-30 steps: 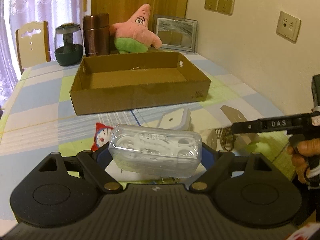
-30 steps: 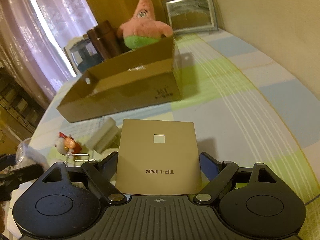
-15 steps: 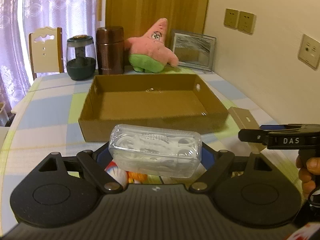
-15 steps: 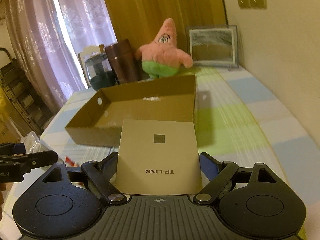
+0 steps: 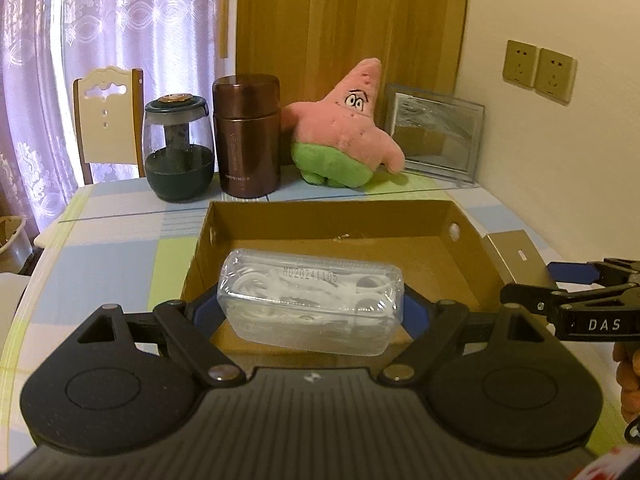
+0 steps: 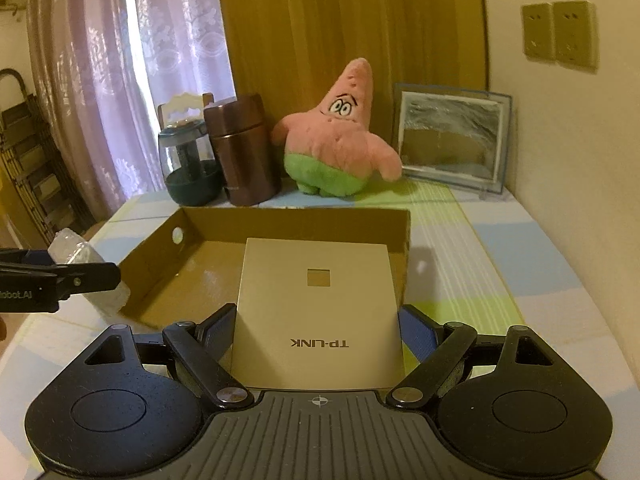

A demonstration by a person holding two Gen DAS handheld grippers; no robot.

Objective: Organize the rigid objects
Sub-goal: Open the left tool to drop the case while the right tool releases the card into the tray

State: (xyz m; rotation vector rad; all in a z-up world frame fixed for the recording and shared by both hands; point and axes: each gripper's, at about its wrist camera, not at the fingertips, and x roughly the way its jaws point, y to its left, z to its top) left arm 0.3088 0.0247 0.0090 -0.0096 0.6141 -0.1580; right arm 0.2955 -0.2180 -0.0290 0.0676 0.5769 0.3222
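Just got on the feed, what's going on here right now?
A person is tidying things into the cardboard box. The left gripper holds a clear plastic case of white earphones at the box's near edge. The right gripper holds a flat gold panel over the box. Neither is released yet.

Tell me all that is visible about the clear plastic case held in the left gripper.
The clear plastic case is a rounded, oblong box of transparent, glossy plastic. Coiled white cable shows inside, and grey characters are printed on its upper face. It lies lengthwise across the left gripper, whose blue-padded fingers press on its two ends, so it hangs in the air. Behind and below it stands the open cardboard box. Nothing else touches the case.
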